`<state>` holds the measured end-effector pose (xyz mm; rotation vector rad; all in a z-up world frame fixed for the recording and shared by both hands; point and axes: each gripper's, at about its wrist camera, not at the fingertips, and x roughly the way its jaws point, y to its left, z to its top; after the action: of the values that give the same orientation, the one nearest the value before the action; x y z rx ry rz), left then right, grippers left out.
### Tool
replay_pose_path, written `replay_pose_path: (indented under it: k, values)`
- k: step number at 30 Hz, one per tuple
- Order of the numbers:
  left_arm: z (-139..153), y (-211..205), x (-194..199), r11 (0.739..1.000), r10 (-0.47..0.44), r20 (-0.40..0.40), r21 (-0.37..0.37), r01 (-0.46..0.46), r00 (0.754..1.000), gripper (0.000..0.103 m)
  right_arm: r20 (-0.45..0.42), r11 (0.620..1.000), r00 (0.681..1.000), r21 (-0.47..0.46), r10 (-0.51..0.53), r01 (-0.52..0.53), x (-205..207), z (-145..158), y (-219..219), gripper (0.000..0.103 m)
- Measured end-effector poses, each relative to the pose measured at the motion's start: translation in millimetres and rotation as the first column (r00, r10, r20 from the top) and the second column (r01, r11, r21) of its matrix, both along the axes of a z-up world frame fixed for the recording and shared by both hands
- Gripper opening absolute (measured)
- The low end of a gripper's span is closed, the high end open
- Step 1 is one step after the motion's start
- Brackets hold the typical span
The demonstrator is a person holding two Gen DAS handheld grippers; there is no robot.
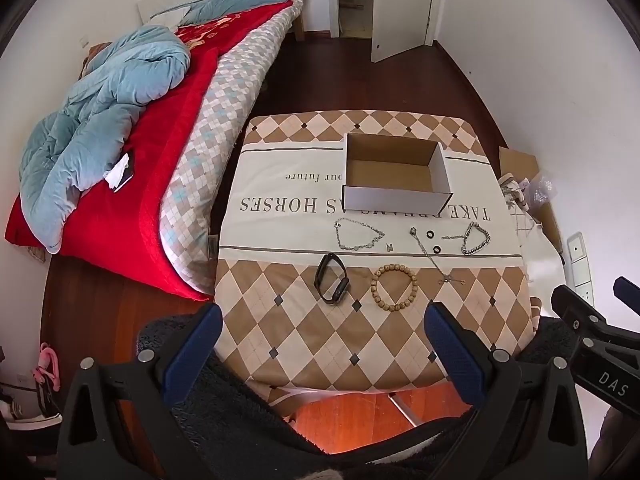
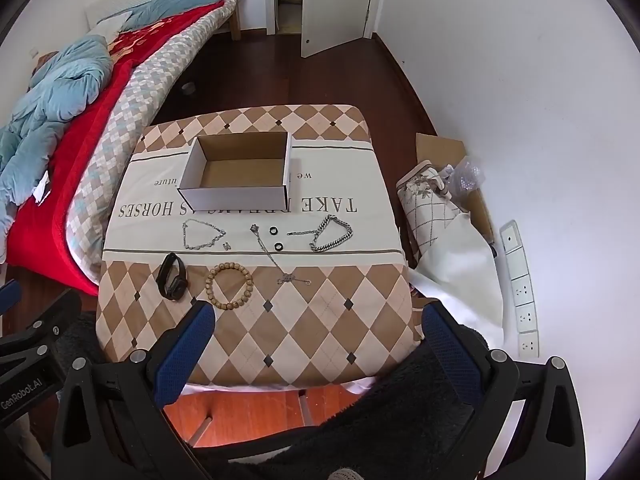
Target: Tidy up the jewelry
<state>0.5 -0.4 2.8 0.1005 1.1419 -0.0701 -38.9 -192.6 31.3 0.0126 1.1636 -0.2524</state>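
Note:
An open white cardboard box [image 1: 396, 200] [image 2: 236, 196] stands empty on the cloth-covered table [image 1: 320, 344] [image 2: 320, 320]. In front of it lie a silver necklace [image 1: 357, 234] [image 2: 202, 234], a thin pendant chain [image 1: 434, 258] [image 2: 276, 258], two black rings [image 1: 430, 234] [image 2: 273, 230], a chunky silver bracelet [image 1: 476, 238] [image 2: 334, 234], a black smart band [image 1: 332, 284] [image 2: 172, 276] and a wooden bead bracelet [image 1: 394, 287] [image 2: 229, 286]. My left gripper [image 1: 322, 344] and right gripper [image 2: 318, 344] are both open and empty, held back over the table's near edge.
A bed [image 1: 180, 120] with a red blanket and blue duvet runs along the left. Cardboard and bags [image 2: 448, 200] lie on the floor at the right by the wall. A power strip [image 2: 522, 288] lies by the wall. An open door [image 1: 400, 4] is at the back.

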Motion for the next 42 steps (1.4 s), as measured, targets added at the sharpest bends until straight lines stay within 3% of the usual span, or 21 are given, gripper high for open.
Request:
replay_pose_path:
  k: [42]
  values:
    - [10,-12,-5,1.0,-0.023,0.022,-0.011,0.024,0.999,0.103,0.024,1.0,1.0,-0.002,-0.005,0.005,-9,13,-1,0.103]
